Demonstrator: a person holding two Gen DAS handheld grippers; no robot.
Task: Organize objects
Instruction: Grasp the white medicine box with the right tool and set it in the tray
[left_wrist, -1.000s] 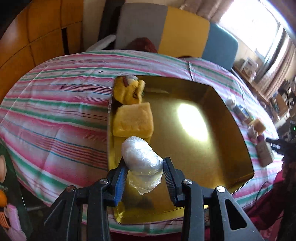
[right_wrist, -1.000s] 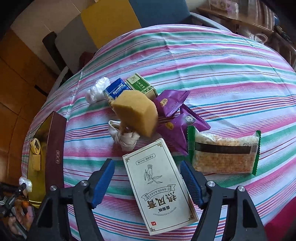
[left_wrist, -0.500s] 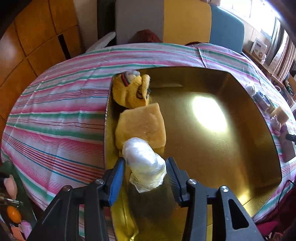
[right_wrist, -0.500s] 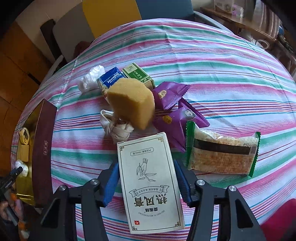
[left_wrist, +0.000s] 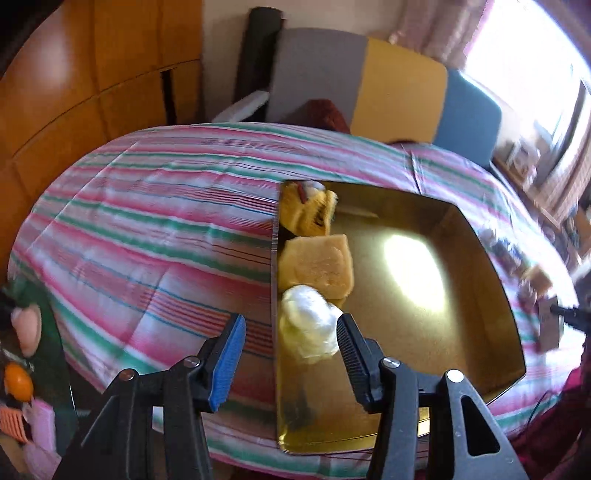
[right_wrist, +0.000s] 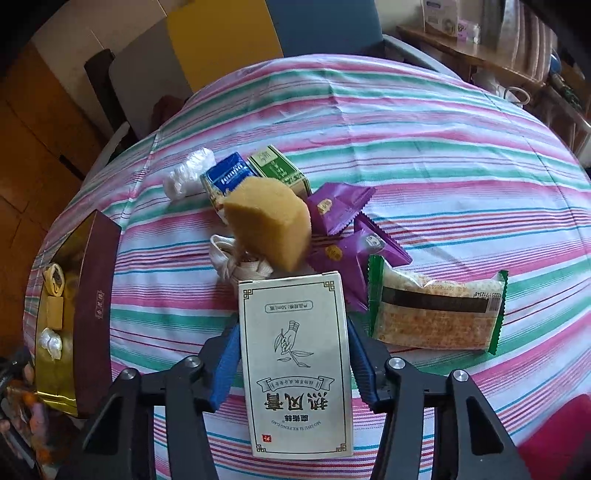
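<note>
**Bundle in the tray, box clamped**

The left gripper (left_wrist: 290, 341), jaws just spread apart, hovers clear of the white plastic-wrapped bundle (left_wrist: 308, 325) lying by the left wall of the gold-lined rectangular tray (left_wrist: 480, 258), whose right half lies bare. Only the right wrist view shows the right gripper (right_wrist: 293, 363), jaws just closing, tilted down and pressing the white printed cardboard box (right_wrist: 295, 365) on the striped tablecloth (right_wrist: 424, 147).

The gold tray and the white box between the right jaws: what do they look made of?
Gold tray: probably foil-faced card or thin metal; its floor throws a bright mirror-like glare, and its outer wall looks matte maroon in the right wrist view. White box: printed paperboard, matte, with sharp folded edges and a flat inked face.
</note>
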